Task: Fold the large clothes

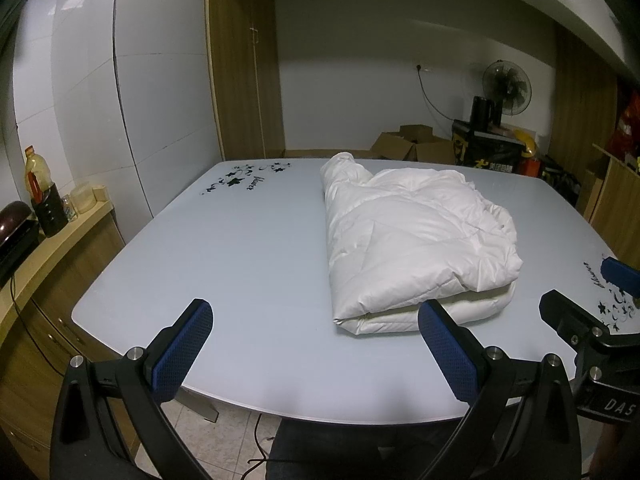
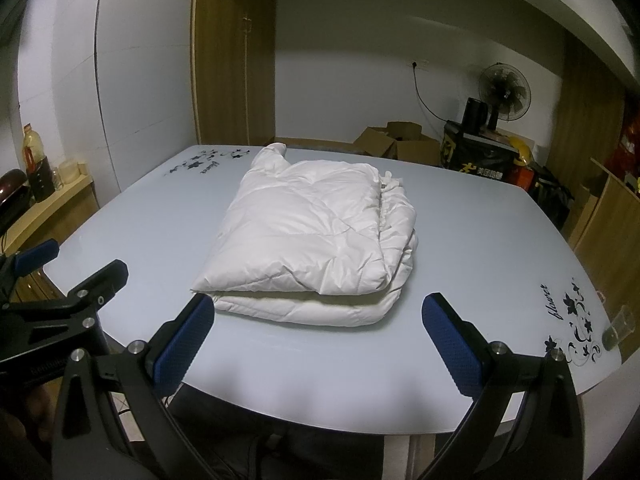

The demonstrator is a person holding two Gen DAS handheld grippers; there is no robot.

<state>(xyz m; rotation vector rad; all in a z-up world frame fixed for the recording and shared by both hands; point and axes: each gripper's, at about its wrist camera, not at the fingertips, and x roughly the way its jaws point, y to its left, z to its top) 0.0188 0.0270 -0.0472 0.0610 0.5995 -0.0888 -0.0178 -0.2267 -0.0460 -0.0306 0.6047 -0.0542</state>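
A white puffy jacket (image 1: 408,236) lies folded into a thick bundle on the pale blue table (image 1: 224,264); in the right wrist view the jacket (image 2: 316,240) sits centre, fold edge toward me. My left gripper (image 1: 316,320) hangs open over the table's near edge, left of the bundle's near corner, holding nothing. My right gripper (image 2: 318,316) is open too, its blue pads (image 2: 186,344) just short of the bundle's near edge. Each gripper shows at the side of the other's view.
The table (image 2: 500,280) carries black flower prints at its corners. A counter (image 1: 48,240) with a bottle and jars runs along the left. Cardboard boxes (image 1: 412,144), a fan (image 1: 506,88) and a black box stand behind. A clear cup (image 2: 618,328) sits at the table's right corner.
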